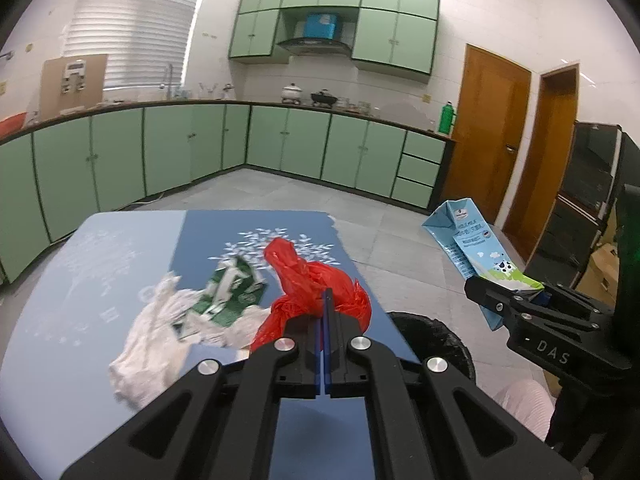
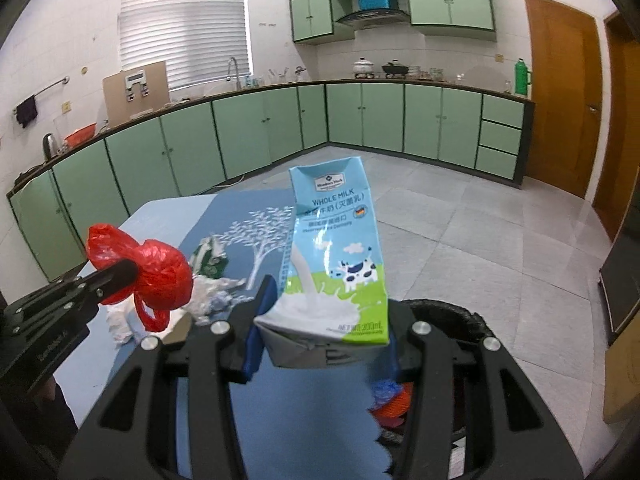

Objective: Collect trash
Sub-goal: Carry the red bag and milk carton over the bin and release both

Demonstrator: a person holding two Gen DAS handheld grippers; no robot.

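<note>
My left gripper [image 1: 325, 300] is shut on a crumpled red plastic bag [image 1: 312, 280] and holds it above the blue table [image 1: 80, 280]; it also shows in the right wrist view [image 2: 140, 268]. My right gripper [image 2: 326, 312] is shut on a light blue whole milk carton [image 2: 336, 252], held upright beside the table over the black trash bin [image 2: 460, 312]. The carton also shows in the left wrist view [image 1: 472, 256]. A green wrapper [image 1: 232, 292] and crumpled white paper [image 1: 156, 336] lie on the table.
The black bin [image 1: 436, 340] stands on the floor at the table's right edge, with coloured trash [image 2: 394, 400] inside. Green kitchen cabinets [image 1: 200, 148] line the far walls. Wooden doors [image 1: 488, 128] are at the right. Grey tiled floor [image 2: 480, 220] lies beyond.
</note>
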